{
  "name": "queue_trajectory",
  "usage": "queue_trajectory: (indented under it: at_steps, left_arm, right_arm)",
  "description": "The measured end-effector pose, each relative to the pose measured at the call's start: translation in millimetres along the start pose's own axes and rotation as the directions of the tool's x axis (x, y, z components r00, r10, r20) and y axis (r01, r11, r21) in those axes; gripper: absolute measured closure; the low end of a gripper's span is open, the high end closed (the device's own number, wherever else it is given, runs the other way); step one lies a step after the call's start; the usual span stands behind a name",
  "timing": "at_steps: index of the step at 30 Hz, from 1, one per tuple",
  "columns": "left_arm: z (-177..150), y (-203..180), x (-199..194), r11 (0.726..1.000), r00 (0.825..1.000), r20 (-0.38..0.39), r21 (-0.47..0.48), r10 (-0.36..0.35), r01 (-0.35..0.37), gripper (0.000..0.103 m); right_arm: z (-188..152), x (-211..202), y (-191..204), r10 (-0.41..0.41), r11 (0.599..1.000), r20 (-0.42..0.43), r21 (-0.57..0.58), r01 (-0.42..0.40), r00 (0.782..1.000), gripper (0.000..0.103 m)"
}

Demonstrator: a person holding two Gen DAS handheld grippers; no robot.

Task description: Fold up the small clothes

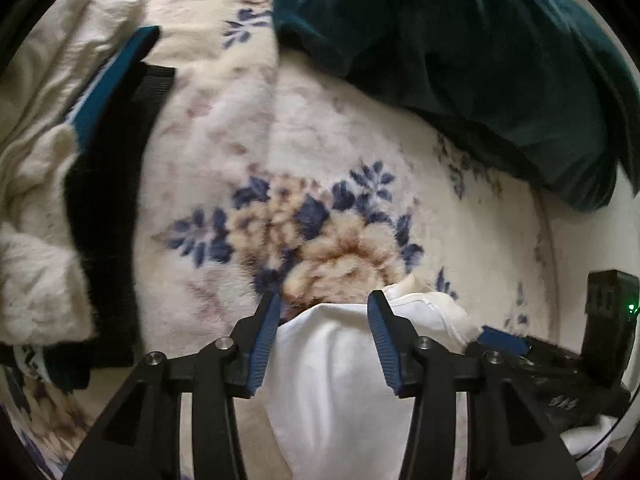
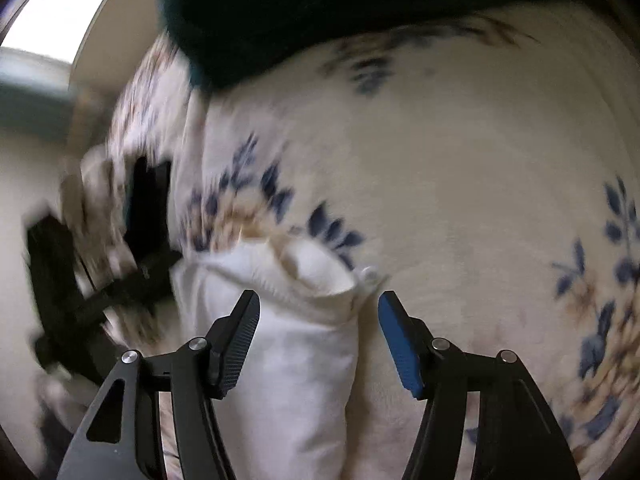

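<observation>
A small white garment point(image 1: 332, 376) lies on a cream floral blanket point(image 1: 304, 184). My left gripper point(image 1: 324, 304) is open, its blue-padded fingers astride the garment's near end, just above it. In the right wrist view the same white garment point(image 2: 288, 344) lies bunched, with a button point(image 2: 369, 273) at its far edge. My right gripper point(image 2: 318, 304) is open over it, jaws wide apart, holding nothing. The right gripper also shows in the left wrist view point(image 1: 504, 340) at the garment's right corner. The left gripper shows blurred in the right wrist view point(image 2: 100, 292) at the left.
A dark teal plush cloth point(image 1: 460, 52) is heaped at the blanket's far right. A black garment point(image 1: 108, 184) with a blue strip point(image 1: 112, 80) and a cream fleece piece point(image 1: 36, 240) lie at the left. A wall and window point(image 2: 48, 20) are beyond the bed.
</observation>
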State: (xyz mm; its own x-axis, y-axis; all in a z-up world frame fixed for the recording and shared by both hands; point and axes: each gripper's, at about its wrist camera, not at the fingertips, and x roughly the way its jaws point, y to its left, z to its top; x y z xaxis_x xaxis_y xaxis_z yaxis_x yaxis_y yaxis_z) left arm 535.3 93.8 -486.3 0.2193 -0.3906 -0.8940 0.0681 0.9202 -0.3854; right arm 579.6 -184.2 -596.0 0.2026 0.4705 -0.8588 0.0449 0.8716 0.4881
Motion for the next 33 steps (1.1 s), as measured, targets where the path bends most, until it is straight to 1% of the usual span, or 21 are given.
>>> queue_trajectory:
  at_steps: [1, 2, 3, 4, 6, 8, 10, 12, 14, 16, 17, 18, 19, 20, 21, 22, 23, 27, 30, 31, 33]
  left_arm:
    - [2.3, -4.5, 6.7, 1.0, 1.0, -0.003, 0.021, 0.022, -0.022, 0.06]
    - [6.1, -10.1, 15.5, 0.998, 0.999, -0.011, 0.035, 0.044, -0.044, 0.06]
    - [7.5, -12.3, 23.0, 0.998, 0.998, -0.019, 0.042, 0.057, -0.056, 0.06]
    - [10.2, -12.7, 32.0, 0.997, 0.997, -0.031, 0.04, 0.065, -0.064, 0.06]
    - [15.5, -12.3, 46.7, 0.996, 0.996, -0.044, 0.036, 0.079, -0.078, 0.06]
    - [18.7, -11.2, 57.4, 0.995, 0.994, -0.062, 0.026, 0.095, -0.094, 0.06]
    - [19.6, -10.7, 57.2, 0.995, 0.994, -0.057, 0.014, 0.094, -0.094, 0.06]
    - [18.8, -11.5, 45.8, 0.997, 0.996, -0.039, -0.006, 0.08, -0.08, 0.06]
    - [15.7, -11.2, 24.7, 0.998, 0.998, 0.0, -0.01, 0.058, -0.058, 0.06]
    - [6.4, -10.2, -3.5, 0.999, 0.999, 0.039, -0.001, 0.033, -0.033, 0.06]
    - [-2.4, -11.4, -20.9, 1.0, 0.998, 0.062, 0.005, 0.023, -0.024, 0.06]
    - [-9.9, -11.9, -32.2, 1.0, 0.997, 0.075, 0.006, 0.023, -0.024, 0.051]
    - [-19.6, -12.4, -43.4, 1.0, 0.997, 0.075, 0.009, 0.006, -0.007, 0.041]
    - [-28.8, -13.8, -52.3, 1.0, 0.998, 0.068, 0.011, -0.015, 0.014, 0.02]
    - [-39.7, -13.5, -61.1, 1.0, 0.998, 0.059, 0.009, -0.024, 0.024, 0.015]
    - [-57.1, -11.4, -74.1, 0.999, 0.998, 0.049, -0.001, -0.044, 0.044, 0.015]
    - [-68.2, -13.2, -77.5, 0.998, 0.997, 0.043, -0.006, -0.063, 0.063, 0.015]
    - [-133.1, -7.0, -112.0, 0.994, 0.995, 0.004, -0.046, -0.095, 0.095, 0.015]
    - [-185.5, 11.1, -142.6, 0.993, 0.995, -0.032, -0.083, -0.089, 0.087, 0.015]
    - [-208.9, 20.9, -154.5, 0.992, 0.996, -0.049, -0.102, -0.08, 0.075, 0.015]
    - [-240.8, 34.4, -166.7, 0.988, 0.993, -0.075, -0.131, -0.088, 0.078, 0.015]
  right_arm:
    - [0.5, 8.0, 8.0, -0.061, 0.997, -0.013, -0.046, 0.06, 0.998, 0.039]
    - [2.2, 16.8, 11.9, -0.102, 0.993, -0.009, -0.066, 0.101, 0.995, 0.042]
    - [4.2, 22.4, 11.6, -0.107, 0.993, 0.003, -0.05, 0.107, 0.994, 0.049]
    - [8.0, 28.3, 6.7, -0.112, 0.994, 0.006, -0.013, 0.112, 0.994, 0.052]
    - [16.9, 36.4, -3.9, -0.11, 0.992, 0.019, 0.06, 0.109, 0.994, 0.053]
    - [22.7, 40.1, -9.8, -0.123, 0.989, 0.036, 0.091, 0.12, 0.992, 0.053]
    - [25.7, 42.8, -12.1, -0.133, 0.986, 0.039, 0.105, 0.128, 0.99, 0.053]
    - [26.4, 41.6, -14.3, -0.124, 0.986, 0.029, 0.118, 0.12, 0.992, 0.053]
    - [24.7, 33.5, -16.0, -0.102, 0.987, 0.033, 0.129, 0.097, 0.994, 0.052]
    - [20.4, 18.9, -19.1, -0.073, 0.988, 0.035, 0.14, 0.068, 0.997, 0.046]
    - [14.7, 9.5, -18.6, -0.049, 0.988, 0.036, 0.147, 0.043, 0.998, 0.041]
    - [7.9, 1.4, -19.1, -0.027, 0.988, 0.033, 0.15, 0.022, 0.999, 0.038]
    - [1.2, -7.7, -21.3, -0.007, 0.988, 0.028, 0.155, 0.003, 1.0, 0.037]
    - [-8.5, -18.2, -21.8, 0.012, 0.987, 0.029, 0.159, -0.017, 0.999, 0.037]
    - [-19.1, -27.7, -21.9, 0.029, 0.986, 0.029, 0.162, -0.033, 0.999, 0.037]
    - [-31.2, -36.9, -21.4, 0.045, 0.986, 0.025, 0.163, -0.049, 0.999, 0.037]
    - [-46.7, -47.5, -21.8, 0.059, 0.985, 0.02, 0.163, -0.061, 0.998, 0.037]
    - [-110.8, -81.4, -20.2, 0.094, 0.974, 0.002, 0.205, -0.092, 0.996, 0.037]
    - [-168.4, -100.9, -15.8, 0.143, 0.956, -0.021, 0.261, -0.133, 0.989, 0.037]
    - [-182.4, -103.4, -10.5, 0.15, 0.952, -0.026, 0.275, -0.137, 0.988, 0.037]
    - [-221.7, -116.1, -4.4, 0.158, 0.942, -0.039, 0.306, -0.139, 0.987, 0.037]
